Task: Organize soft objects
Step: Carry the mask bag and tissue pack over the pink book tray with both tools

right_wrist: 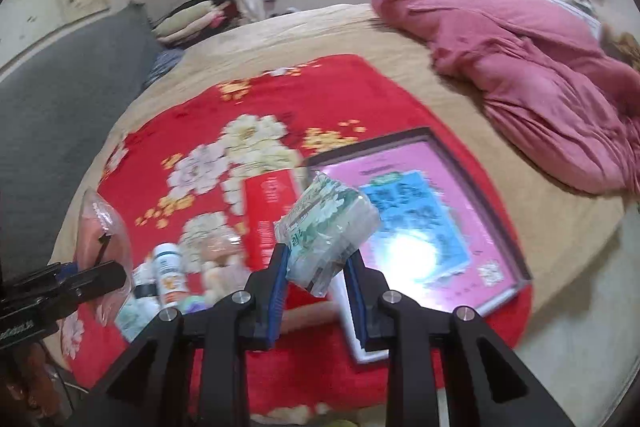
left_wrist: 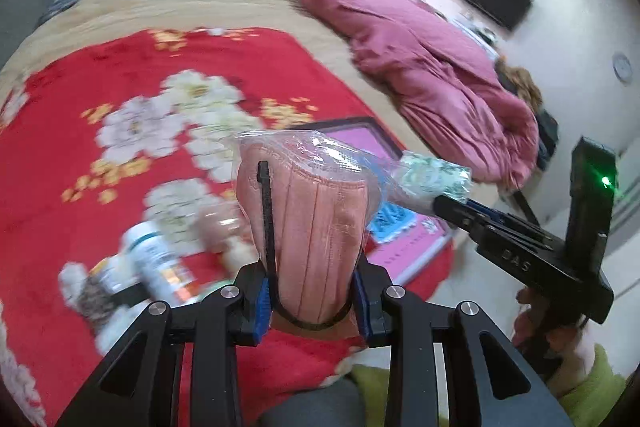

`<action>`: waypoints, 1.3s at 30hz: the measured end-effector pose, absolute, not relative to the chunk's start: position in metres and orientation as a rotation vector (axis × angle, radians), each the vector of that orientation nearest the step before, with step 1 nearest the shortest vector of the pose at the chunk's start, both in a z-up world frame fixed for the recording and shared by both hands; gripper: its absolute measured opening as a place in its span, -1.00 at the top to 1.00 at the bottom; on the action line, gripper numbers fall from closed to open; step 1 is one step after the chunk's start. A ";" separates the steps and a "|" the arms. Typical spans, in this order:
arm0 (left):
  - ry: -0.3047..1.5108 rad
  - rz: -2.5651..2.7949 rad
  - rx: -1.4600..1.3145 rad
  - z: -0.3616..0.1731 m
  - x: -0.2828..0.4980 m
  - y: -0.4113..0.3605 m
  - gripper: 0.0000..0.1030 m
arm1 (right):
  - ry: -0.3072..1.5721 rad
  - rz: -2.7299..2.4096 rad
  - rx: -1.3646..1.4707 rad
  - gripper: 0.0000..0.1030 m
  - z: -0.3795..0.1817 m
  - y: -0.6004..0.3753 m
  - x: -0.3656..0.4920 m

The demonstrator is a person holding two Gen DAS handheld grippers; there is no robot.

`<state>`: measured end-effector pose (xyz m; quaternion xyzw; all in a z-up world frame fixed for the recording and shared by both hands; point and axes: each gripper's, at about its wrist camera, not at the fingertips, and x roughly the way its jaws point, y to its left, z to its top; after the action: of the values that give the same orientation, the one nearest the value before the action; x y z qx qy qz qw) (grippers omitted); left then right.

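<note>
Left gripper [left_wrist: 312, 301] pinches our bagged pink masks [left_wrist: 310, 223] low, lifted over the red blanket [left_wrist: 100, 99]; right gripper [right_wrist: 316, 281] squeezes the tissue pack [right_wrist: 326, 223]. Both seem light, squashy, slippery in plastic, so we should grip mid-body.

Raised letters "DAS" stand on the black body of the right gripper [left_wrist: 436, 205] at the right of the left wrist view, while print on the bottle [right_wrist: 170, 273], red box [right_wrist: 272, 211] and blue sheet [right_wrist: 416, 223] blurs beyond reading.
</note>
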<state>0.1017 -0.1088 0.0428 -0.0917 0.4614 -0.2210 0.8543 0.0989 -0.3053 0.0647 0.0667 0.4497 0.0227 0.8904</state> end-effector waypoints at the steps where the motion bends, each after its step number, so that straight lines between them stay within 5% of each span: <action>1: 0.980 -0.480 -0.175 0.042 0.105 -0.125 0.34 | 0.936 0.030 0.152 0.45 0.063 -0.316 0.099; 19: 1.238 -0.546 0.081 -0.043 0.146 -0.313 0.33 | 1.036 -0.095 0.299 0.46 -0.001 -0.449 0.101; 36: 1.337 -0.512 0.154 -0.084 0.163 -0.343 0.32 | 1.158 -0.130 0.316 0.44 -0.048 -0.466 0.123; 39: 1.344 -0.502 0.154 -0.087 0.166 -0.343 0.31 | 1.166 -0.131 0.304 0.30 -0.048 -0.467 0.123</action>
<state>0.1665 -0.3433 -0.0874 0.0704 0.6151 -0.2297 0.7510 0.1228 -0.4667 -0.0481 0.1426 0.5480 -0.0617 0.8219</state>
